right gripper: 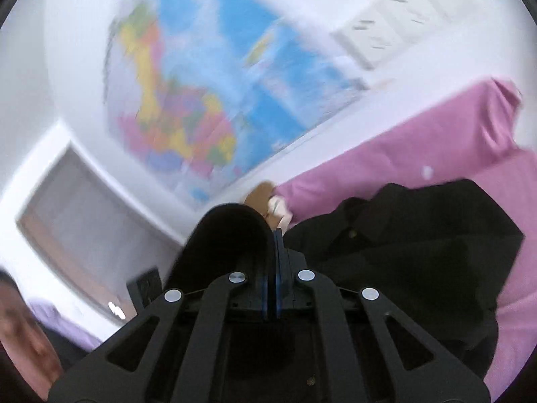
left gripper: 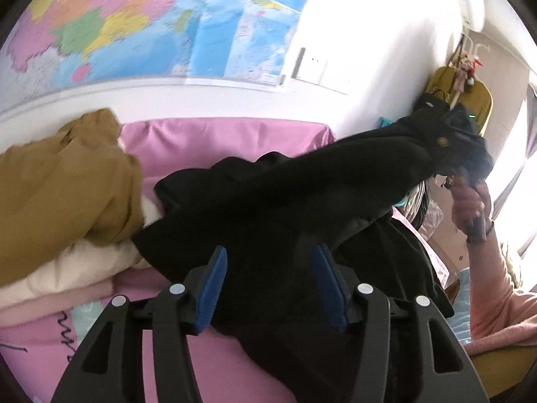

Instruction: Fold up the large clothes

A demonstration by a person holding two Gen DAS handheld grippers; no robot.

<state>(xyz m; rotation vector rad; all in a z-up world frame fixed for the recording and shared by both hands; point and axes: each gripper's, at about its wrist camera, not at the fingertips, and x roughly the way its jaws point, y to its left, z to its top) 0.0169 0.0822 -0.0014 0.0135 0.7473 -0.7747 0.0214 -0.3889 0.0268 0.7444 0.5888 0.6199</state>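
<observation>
Black garment [left gripper: 295, 201] hangs lifted above the pink bed [left gripper: 214, 137], seemingly pinched in the closed right gripper [right gripper: 272, 235], while the left gripper [left gripper: 268, 265] gapes unclamped around it; slippage risks collapse.

We're seeing the black garment [left gripper: 285, 201] draping right across the left gripper [left gripper: 268, 288] front, brown coat [left gripper: 60, 181] crowding its left; pink sheet [left gripper: 221, 141] beyond is lying open.
</observation>
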